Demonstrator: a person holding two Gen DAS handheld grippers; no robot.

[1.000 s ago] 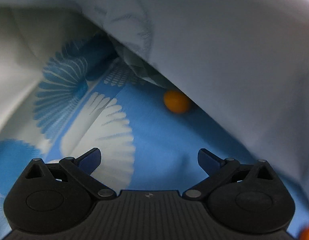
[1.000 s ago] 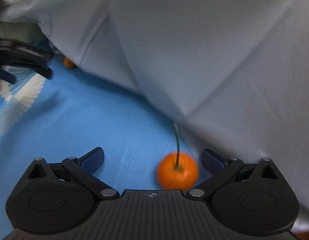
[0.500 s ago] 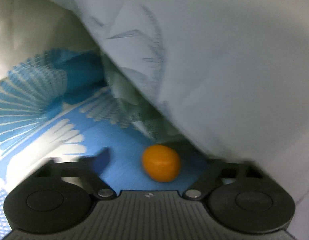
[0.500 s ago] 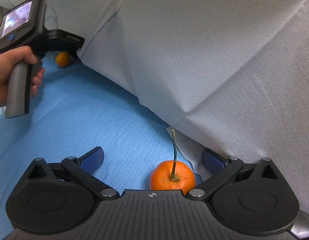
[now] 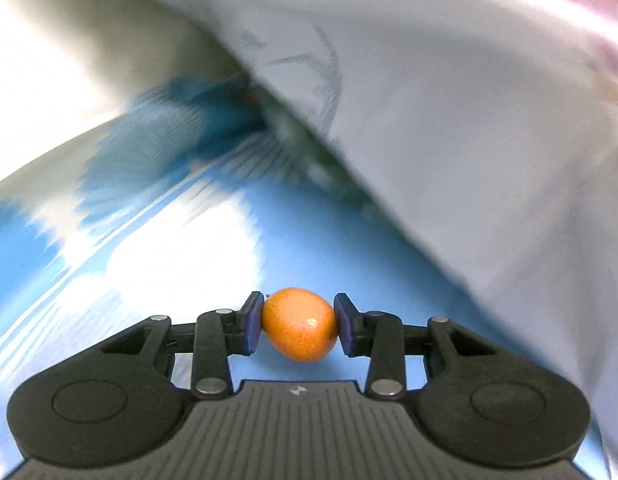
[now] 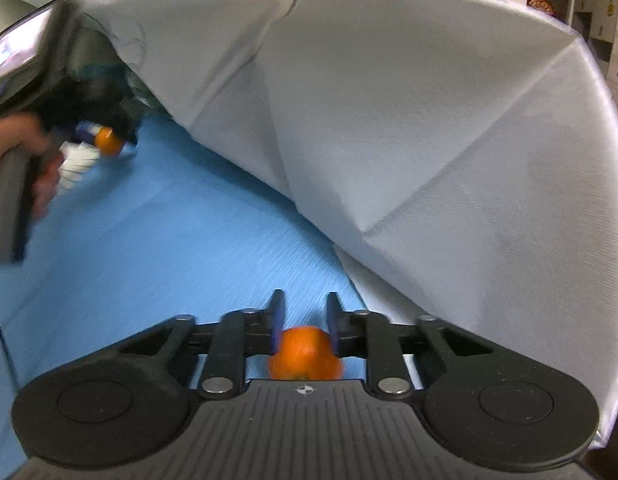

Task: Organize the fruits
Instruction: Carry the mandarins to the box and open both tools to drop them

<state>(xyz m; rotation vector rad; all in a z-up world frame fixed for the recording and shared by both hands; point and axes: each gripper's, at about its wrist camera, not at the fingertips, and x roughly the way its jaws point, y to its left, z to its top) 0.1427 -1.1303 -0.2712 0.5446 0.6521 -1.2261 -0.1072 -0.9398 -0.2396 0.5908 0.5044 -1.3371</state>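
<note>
My left gripper (image 5: 299, 326) is shut on a small oval orange kumquat (image 5: 299, 324), held between its blue pads above the blue patterned cloth (image 5: 157, 248). My right gripper (image 6: 304, 326) is shut on a small round orange fruit (image 6: 305, 354), which sits low between its fingers. In the right wrist view the left gripper (image 6: 95, 138) shows at the far left with the kumquat (image 6: 109, 141) in it. Another orange spot (image 5: 251, 98) shows blurred far back under the fabric fold.
A large pale grey-white fabric sheet (image 6: 429, 140) hangs over the right and top of both views, also in the left wrist view (image 5: 469, 120). The plain blue cloth (image 6: 149, 248) lies below. A hand (image 6: 13, 144) grips the left tool. Shelves (image 6: 589, 12) stand far right.
Both grippers have closed: the left on the kumquat, the right on the round orange fruit. The left gripper has lifted and moved, and its view is blurred.
</note>
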